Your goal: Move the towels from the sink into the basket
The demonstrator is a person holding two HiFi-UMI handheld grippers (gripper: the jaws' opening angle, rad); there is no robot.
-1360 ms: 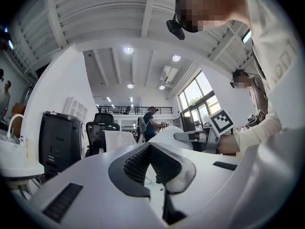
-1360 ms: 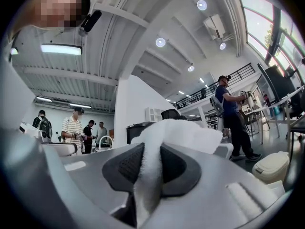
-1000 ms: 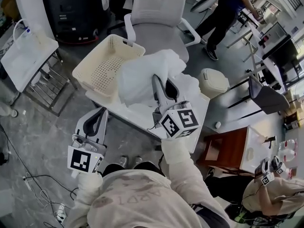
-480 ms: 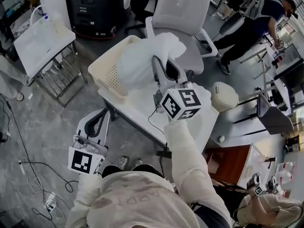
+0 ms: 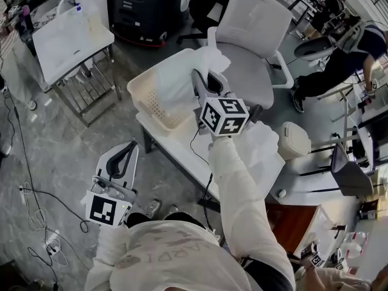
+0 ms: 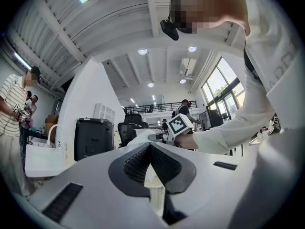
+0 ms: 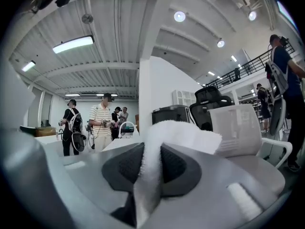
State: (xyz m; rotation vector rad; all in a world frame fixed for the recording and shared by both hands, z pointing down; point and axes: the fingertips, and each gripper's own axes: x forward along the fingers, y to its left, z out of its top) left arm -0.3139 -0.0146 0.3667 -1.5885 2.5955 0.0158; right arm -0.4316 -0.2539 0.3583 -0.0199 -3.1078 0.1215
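Observation:
My right gripper (image 5: 203,80) is shut on a white towel (image 5: 182,77) and holds it over the cream perforated basket (image 5: 138,88) at the far left end of the white table (image 5: 182,147). In the right gripper view the towel (image 7: 176,132) is pinched between the dark pads and bulges out past the right gripper (image 7: 145,161). A second white towel (image 5: 264,147) lies on the table to the right of my forearm. My left gripper (image 5: 130,145) hangs low at the left, off the table, shut with nothing held. In its own view the left gripper (image 6: 150,149) shows its jaws meeting at the tips.
A grey office chair (image 5: 248,47) stands behind the table. A wire rack with a white bag (image 5: 73,38) is at the upper left, and cables (image 5: 36,199) trail on the floor. A small cream bin (image 5: 295,139) sits right of the table. A person (image 5: 339,59) bends at the upper right.
My right gripper has carried the towel away from me, to above the basket. The left gripper has shifted only slightly and stays shut.

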